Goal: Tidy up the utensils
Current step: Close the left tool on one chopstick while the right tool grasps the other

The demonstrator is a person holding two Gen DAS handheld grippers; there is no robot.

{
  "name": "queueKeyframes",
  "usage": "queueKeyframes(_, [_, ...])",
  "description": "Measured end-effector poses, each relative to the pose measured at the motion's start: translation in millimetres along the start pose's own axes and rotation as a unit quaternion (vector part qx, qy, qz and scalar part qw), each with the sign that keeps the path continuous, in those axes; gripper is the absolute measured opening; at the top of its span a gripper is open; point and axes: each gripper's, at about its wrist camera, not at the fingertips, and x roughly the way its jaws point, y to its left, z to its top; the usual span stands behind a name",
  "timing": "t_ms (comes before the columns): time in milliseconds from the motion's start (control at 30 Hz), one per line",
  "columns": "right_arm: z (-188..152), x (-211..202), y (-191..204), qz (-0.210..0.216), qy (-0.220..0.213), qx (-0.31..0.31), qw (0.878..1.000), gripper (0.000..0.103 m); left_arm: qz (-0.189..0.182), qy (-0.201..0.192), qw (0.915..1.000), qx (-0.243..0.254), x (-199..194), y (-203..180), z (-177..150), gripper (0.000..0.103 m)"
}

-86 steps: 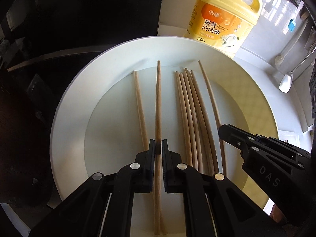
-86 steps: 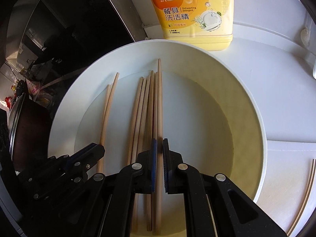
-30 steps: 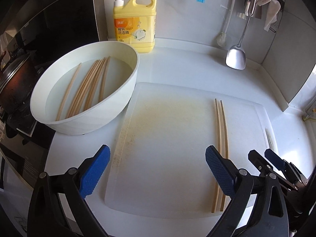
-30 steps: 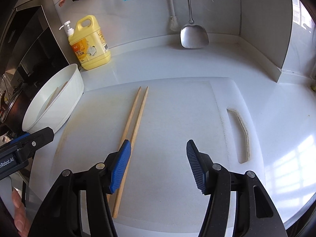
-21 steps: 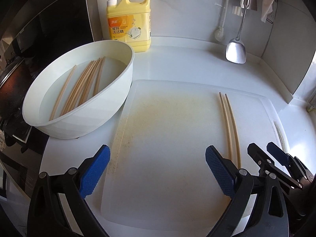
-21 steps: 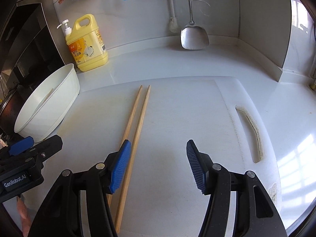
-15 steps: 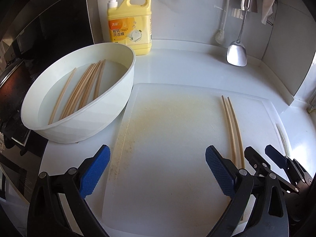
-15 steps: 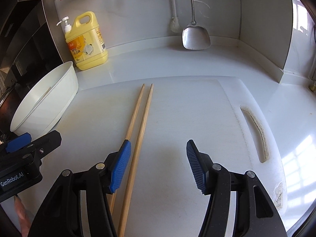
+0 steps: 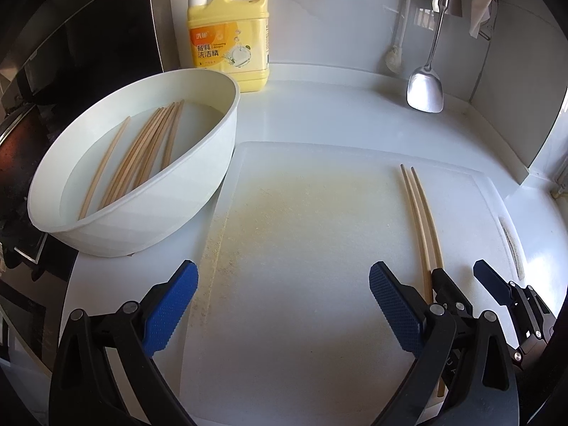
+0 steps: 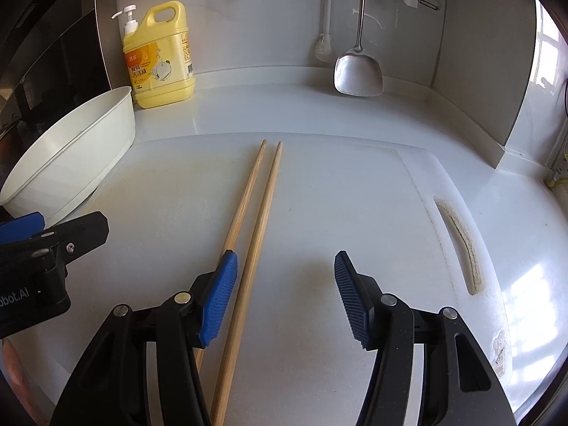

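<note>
1. Both grippers are hanging low over the cutting board (image 9: 301, 248), and both are empty. The left gripper (image 9: 280, 294) is standing with its jaws spread wide. The right gripper (image 10: 284, 291) is standing with its jaws apart too, and nothing is between its pads.
2. Two chopsticks (image 10: 255, 213) are lying side by side on the board, their tips pointing to the far wall. The right gripper's left pad is sitting above the nearer-left stick, and the other stick is running just inside that pad.
3. More chopsticks (image 9: 142, 156) are waiting in the white bowl (image 9: 198, 191) at the left, seemingly in water, so I am judging the sorting to be only begun.
4. To do this step well, I would be keeping the pair parallel and square to the board edge, nudging gently rather than pinching, since round sticks are likely to roll.
5. When going back to the bowl, I would be pinching one stick near its thick end, as wet wood may slip.
6. The near ends of the pair are hidden under the grippers in both views.
7. The bowl's inside is cut off in the right view, so the exact count there is hard to make out.
</note>
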Motion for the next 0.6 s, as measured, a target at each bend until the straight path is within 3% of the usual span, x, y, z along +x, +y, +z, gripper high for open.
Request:
queueKeyframes(67, [-1,-1,0,0.001,-0.003,-0.006,1.000,0.050,-0.002,0.003,1.0000,0.002,3,-4,0,0.096])
queueKeyframes(333, [-2,-4,-11,0.008,-0.004,-0.009,1.000,0.009,-0.017,0.010,0.9998,0.009,9,-21,-1,0.096])
queueKeyframes(600, [-6,-6,-32,0.000,-0.004,0.005,1.000,0.007,-0.028,0.013,0.9992,0.027,15,-46,-2,0.096])
